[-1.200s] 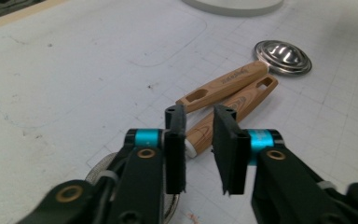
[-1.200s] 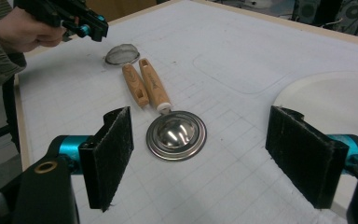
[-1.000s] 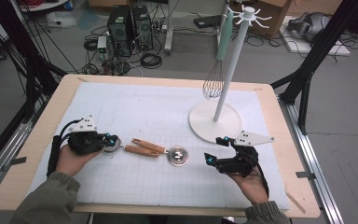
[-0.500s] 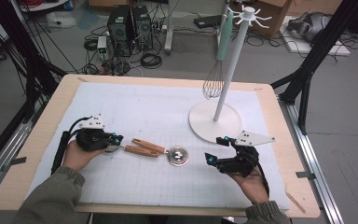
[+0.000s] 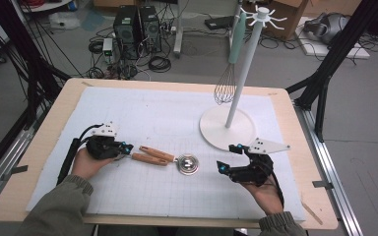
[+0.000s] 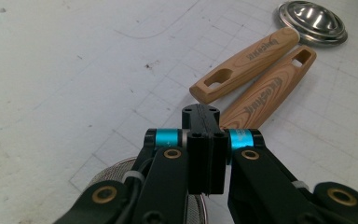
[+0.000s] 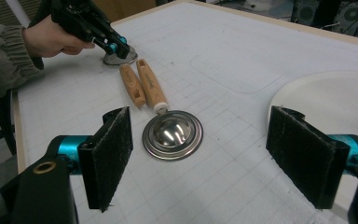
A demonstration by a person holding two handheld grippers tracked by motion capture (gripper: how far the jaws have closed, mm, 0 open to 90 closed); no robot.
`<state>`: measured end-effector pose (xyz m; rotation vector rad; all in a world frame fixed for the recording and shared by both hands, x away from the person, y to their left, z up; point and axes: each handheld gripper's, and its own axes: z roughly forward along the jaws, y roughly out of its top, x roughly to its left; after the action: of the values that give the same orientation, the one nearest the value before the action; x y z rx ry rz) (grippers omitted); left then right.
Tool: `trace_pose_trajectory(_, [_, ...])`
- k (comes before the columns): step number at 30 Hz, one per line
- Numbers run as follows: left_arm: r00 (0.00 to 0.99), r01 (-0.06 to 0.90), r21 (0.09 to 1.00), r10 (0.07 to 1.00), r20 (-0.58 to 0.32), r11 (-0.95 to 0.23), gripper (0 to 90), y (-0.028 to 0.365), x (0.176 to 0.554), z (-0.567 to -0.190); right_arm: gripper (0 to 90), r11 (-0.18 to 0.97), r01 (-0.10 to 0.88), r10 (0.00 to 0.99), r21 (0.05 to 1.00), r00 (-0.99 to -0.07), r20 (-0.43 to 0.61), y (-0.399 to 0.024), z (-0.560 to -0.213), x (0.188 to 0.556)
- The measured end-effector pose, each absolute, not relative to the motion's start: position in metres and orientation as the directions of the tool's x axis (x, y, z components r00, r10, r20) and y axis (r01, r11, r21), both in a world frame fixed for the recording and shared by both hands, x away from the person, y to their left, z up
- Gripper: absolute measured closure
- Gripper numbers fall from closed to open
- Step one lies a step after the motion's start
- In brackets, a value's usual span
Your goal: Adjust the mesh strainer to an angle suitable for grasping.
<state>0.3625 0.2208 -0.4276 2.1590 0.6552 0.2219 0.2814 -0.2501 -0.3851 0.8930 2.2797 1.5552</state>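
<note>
Two wooden handles (image 5: 150, 155) lie side by side on the white mat (image 5: 177, 113), left of centre. One ends in a shiny round metal bowl (image 5: 187, 164), lying face down. A round mesh strainer head (image 6: 107, 176) lies under my left gripper (image 5: 127, 149). In the left gripper view the left gripper (image 6: 200, 112) is shut with nothing seen between its jaws, and its tip is just short of the handles (image 6: 254, 51). My right gripper (image 5: 228, 157) rests to the right of the bowl (image 7: 172, 135). Its pads (image 7: 107, 154) stand wide open with nothing between them.
A white stand (image 5: 226, 129) with a round base rises at the back right of the mat. A wire whisk (image 5: 225, 87) with a teal handle hangs from it. The wooden table edge (image 5: 295, 147) runs just past the right hand. Cables and computer cases lie on the floor beyond.
My left hand has come a little to the right and lower, up to the near ends of the wooden handles. The right hand has stayed where it was.
</note>
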Motion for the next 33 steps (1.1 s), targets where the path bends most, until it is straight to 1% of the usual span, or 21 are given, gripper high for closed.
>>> trace_pose_trajectory(20, [0.844,0.402,0.748,0.531,-0.079,-0.528,89.5,0.217,0.371,-0.439,21.8,0.249,0.348,0.609,0.904,-0.782,0.133,-0.251,-0.387,0.282])
trace_pose_trajectory(33, [0.849,0.406,0.735,0.522,-0.084,-0.543,89.6,0.214,0.368,-0.441,21.7,0.251,0.346,0.609,0.904,-0.782,0.130,-0.251,-0.387,0.281])
